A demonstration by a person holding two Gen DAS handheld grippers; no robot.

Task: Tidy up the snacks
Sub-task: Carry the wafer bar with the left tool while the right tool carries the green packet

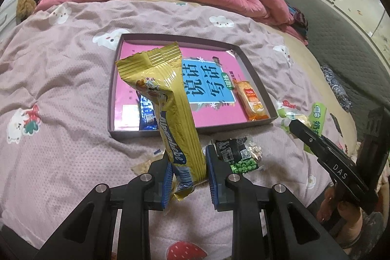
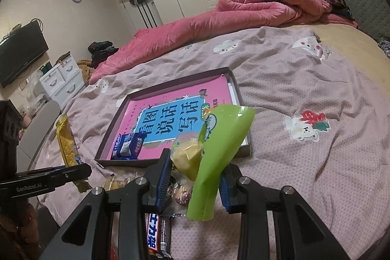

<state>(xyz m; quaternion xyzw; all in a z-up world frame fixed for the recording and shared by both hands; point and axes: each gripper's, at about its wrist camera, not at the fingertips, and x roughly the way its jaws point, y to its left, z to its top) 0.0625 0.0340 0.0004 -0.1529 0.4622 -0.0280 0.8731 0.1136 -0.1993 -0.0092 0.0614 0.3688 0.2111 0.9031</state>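
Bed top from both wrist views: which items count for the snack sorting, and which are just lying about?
Part of the job:
- gold candy pack in the left claw
- green snack bag in the right claw
- tray
- blue packet and orange packet in the tray
- pea packet and chocolate bar on the bedspread

Lying about:
- pink quilt
- dark clothes
- TV

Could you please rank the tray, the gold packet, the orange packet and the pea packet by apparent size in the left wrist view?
1. Tray
2. Gold packet, enlarged by nearness in the left gripper
3. Orange packet and pea packet: too alike to rank
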